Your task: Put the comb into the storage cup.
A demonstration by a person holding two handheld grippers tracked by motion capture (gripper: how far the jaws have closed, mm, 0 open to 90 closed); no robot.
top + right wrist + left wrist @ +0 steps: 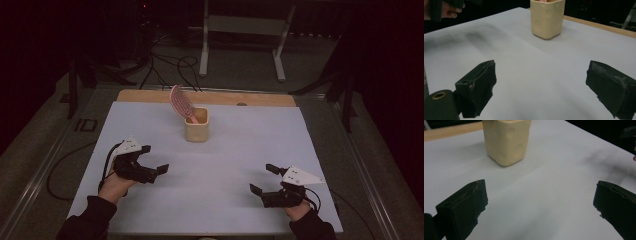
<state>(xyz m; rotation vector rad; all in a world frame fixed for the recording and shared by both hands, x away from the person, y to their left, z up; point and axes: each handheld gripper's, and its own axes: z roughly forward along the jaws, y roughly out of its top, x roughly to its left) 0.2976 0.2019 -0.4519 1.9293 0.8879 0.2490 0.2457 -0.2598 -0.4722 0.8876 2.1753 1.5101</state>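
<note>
Left tool (156, 159) and right tool (263, 178): jaws spread, empty, well short of the cream square plastic cup (196, 124) holding a pink ribbed hairbrush (179, 102), bench (225, 165).

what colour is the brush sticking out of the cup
Pink: the brush stands handle-down in the pale yellow cup. It shows best in the high view.
</note>
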